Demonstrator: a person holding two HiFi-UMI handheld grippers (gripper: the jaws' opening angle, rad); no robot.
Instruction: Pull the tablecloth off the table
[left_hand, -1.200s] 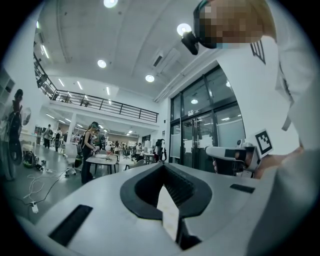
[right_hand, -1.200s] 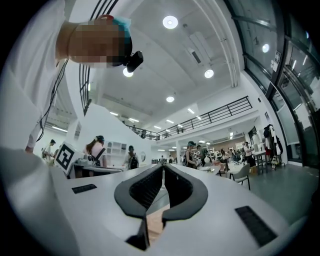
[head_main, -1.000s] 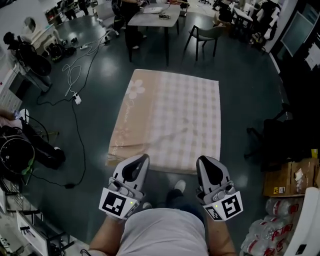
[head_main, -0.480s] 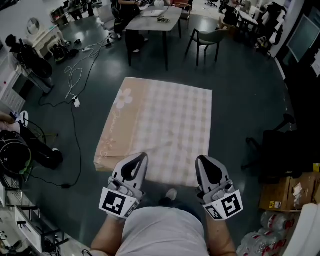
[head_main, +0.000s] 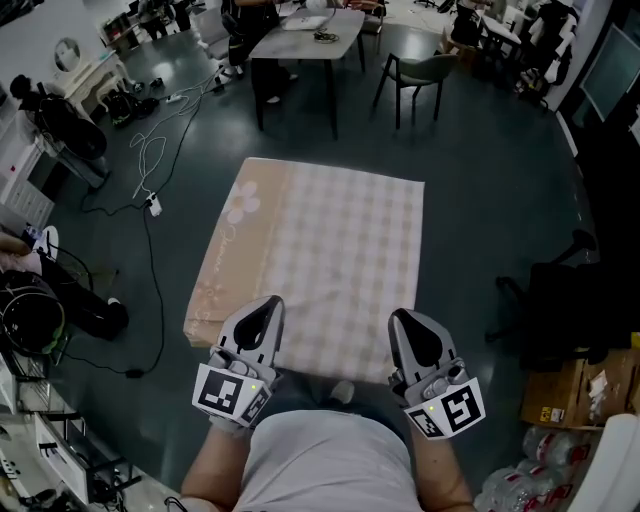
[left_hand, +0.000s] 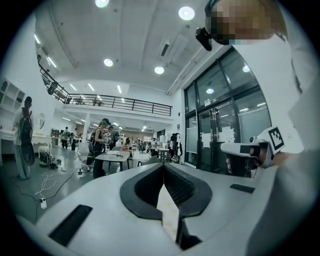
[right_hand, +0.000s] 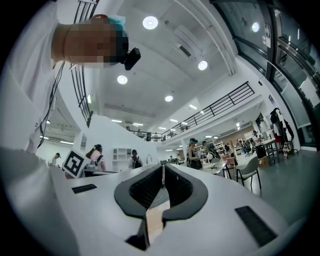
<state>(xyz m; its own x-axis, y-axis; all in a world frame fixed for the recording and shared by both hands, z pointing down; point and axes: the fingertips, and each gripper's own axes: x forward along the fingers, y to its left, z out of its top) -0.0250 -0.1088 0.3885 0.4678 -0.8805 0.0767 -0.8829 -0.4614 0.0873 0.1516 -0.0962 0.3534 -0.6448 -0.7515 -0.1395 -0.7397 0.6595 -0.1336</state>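
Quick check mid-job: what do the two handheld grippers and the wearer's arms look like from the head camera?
The left gripper and right gripper match: pale grey, rounded shells with black padded jaw linings that taper to a point. Each carries a marker cube at its rear with black-and-white square patterns. No cables show on either. The person wears a light grey top.

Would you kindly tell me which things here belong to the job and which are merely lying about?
Job: tablecloth; left gripper and right gripper, both shut on its near edge.
Lying about: floor cables; chair; far table; cardboard box.
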